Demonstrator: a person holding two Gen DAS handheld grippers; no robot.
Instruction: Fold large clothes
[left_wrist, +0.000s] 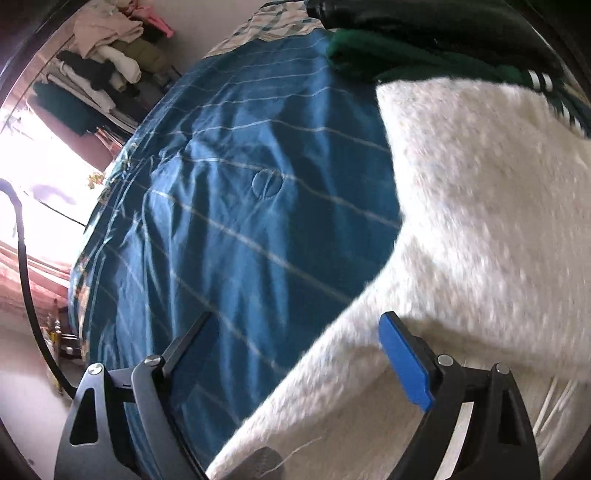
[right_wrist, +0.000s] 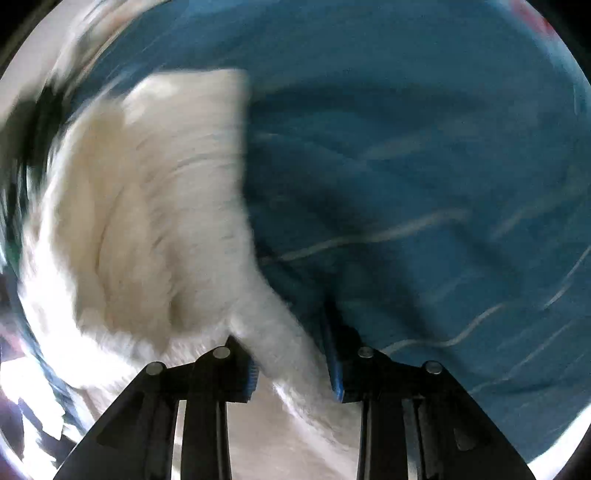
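Observation:
A fluffy white garment (left_wrist: 480, 229) lies on a bed with a blue striped cover (left_wrist: 240, 206). In the left wrist view my left gripper (left_wrist: 295, 354) is open wide, with a strip of the white garment running between its fingers, not pinched. In the right wrist view the white garment (right_wrist: 147, 221) is blurred, bunched at the left. My right gripper (right_wrist: 291, 354) has its jaws partly closed around a narrow fold of it, and the fold fills the gap between the blue pads (right_wrist: 334, 365).
A dark green garment with white stripes (left_wrist: 424, 55) lies at the far end of the bed. A pile of clothes (left_wrist: 107, 55) hangs on a rack at the upper left. A black cable (left_wrist: 26, 280) hangs at the left. The blue cover (right_wrist: 424, 184) fills the right wrist view.

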